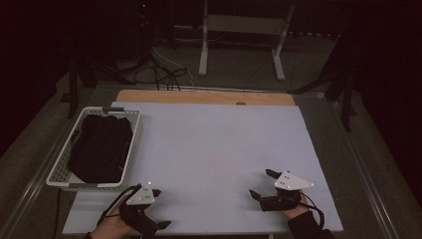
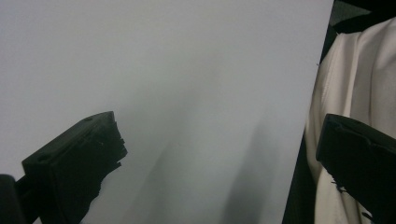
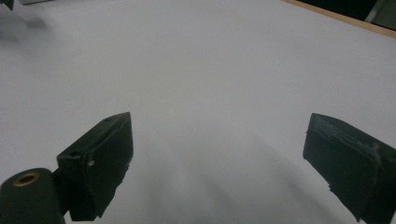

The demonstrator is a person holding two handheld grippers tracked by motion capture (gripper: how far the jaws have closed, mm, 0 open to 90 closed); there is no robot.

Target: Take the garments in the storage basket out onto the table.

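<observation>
Table sheet (image 1: pixel 214 149): white, flat, bare across the middle; wooden edge strip (image 1: pixel 204 97) along the far side.
Basket (image 1: pixel 58 175): white, perforated walls, set on the left side of the sheet, long axis running away from the person.
Basket contents: one black garment (image 1: pixel 99 147), bunched, lying inside and covering most of the floor (fold lines too dark to read).
Key relation: garment lies ahead and slightly left of the left gripper (image 1: pixel 160 208), near it; well apart from the right gripper (image 1: pixel 261 183), with the bare sheet between.
Nearer hand: left, judged the natural one for a first reach into the basket.
Garment axis: lengthwise with the basket, near end toward the left gripper.
Left gripper state: jaws spread wide, nothing between them; in the left gripper view, aimed across the near edge of the sheet, with pale cloth (image 2: pixel 355 84) past that edge (probably the person's clothing).
Right gripper state: jaws apart, nothing held; in the right gripper view, low over bare sheet, pointing toward the far wooden edge.
Left hand (image 1: pixel 112 228): at the near left corner of the sheet, just short of the basket's near wall.
Right hand (image 1: pixel 293 211): at the near right part of the sheet, dark sleeve (image 1: pixel 311 230) behind it.
Step judged in hand: start posture, garment not yet touched.
</observation>
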